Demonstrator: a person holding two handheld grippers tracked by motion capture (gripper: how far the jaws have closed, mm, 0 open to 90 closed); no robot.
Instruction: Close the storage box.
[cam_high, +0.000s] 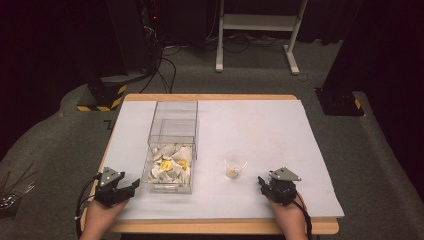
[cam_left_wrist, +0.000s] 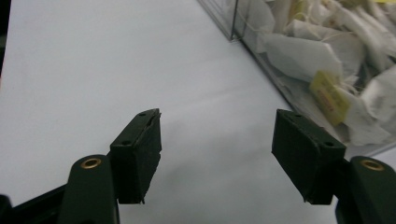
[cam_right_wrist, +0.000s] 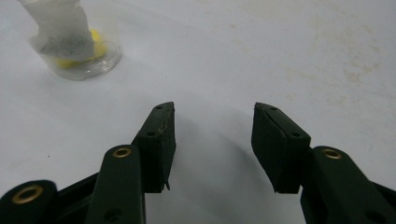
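A: High view: clear box (cam_high: 170, 150) of tea bags (cam_high: 170, 167) sits left of centre, its long axis running from the table's (cam_high: 280, 130) near edge toward the far edge. Small clear cup (cam_high: 235, 165) stands right of it, well apart, one tea bag (cam_right_wrist: 65, 35) already inside.

B: Gripper states?

A: Left hand-held gripper (cam_high: 131, 186) rests near the near-left corner, jaws roughly half apart, nothing between them. Right hand-held gripper (cam_high: 262, 181) sits toward the near edge on the right, jaws also parted and empty.

B: Which is closer to what?

A: Left one is just beside the box's near end; in the left gripper view the box wall (cam_left_wrist: 261, 56) and bags lie ahead and to the right of the jaws. Right one is near the cup; in the right gripper view the cup (cam_right_wrist: 81, 58) is ahead and to the left.

B: So next pick?

A: Likely the left hand goes up and over the box rim. Judgement only.
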